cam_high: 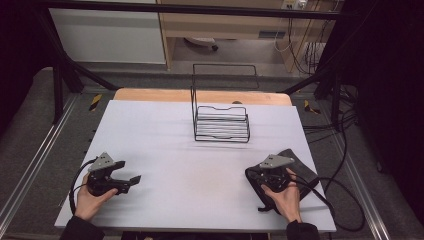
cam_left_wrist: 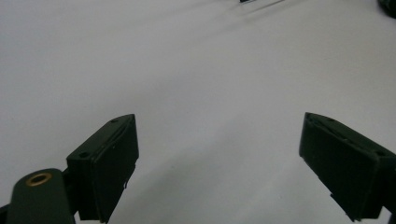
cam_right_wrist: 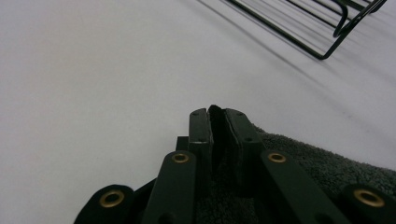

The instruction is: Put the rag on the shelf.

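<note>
A dark grey towel (cam_high: 301, 161) lies at the right front of the white table (cam_high: 170, 130), under my right hand. My right gripper (cam_high: 251, 175) rests on it, and in the right gripper view its jaws (cam_right_wrist: 217, 123) stand pressed together on a raised fold of the towel (cam_right_wrist: 327, 172) at its edge. At the left front, my left gripper (cam_high: 134, 179) sits low over the bare table and points right. In the left gripper view it (cam_left_wrist: 219, 158) is wide open with nothing between the fingers.
A black wire rack (cam_high: 221, 125) stands at the middle back of the table; its corner (cam_right_wrist: 327, 28) shows ahead of the right gripper. Cables (cam_high: 340, 200) trail off the table's right side. A wooden edge (cam_high: 150, 95) runs behind the white surface.
</note>
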